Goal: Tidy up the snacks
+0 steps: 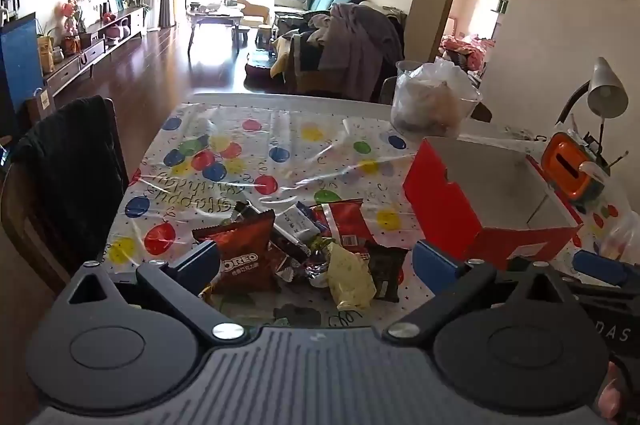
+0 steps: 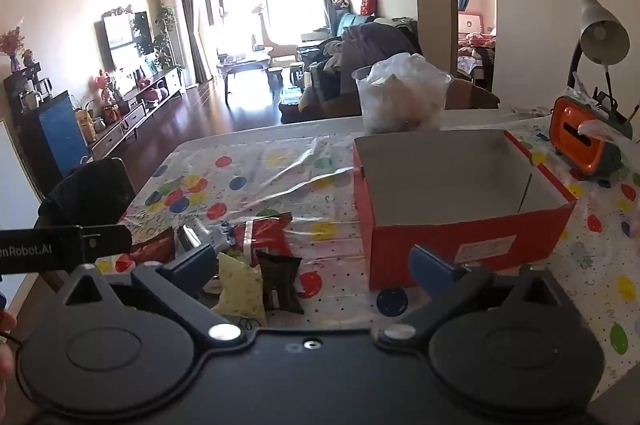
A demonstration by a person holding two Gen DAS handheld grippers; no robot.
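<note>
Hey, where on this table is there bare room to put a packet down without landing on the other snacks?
The red box is empty inside. Open tablecloth stretches beyond the snack pile, up to the clear plastic tub. A smaller strip lies between pile and box front. It is crowded at the pile and around the orange holder and lamp.

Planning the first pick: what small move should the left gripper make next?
Probably ease the left gripper forward and down onto the Oreo bag: its fingers stand open around the pile, and the red box sits empty.
</note>
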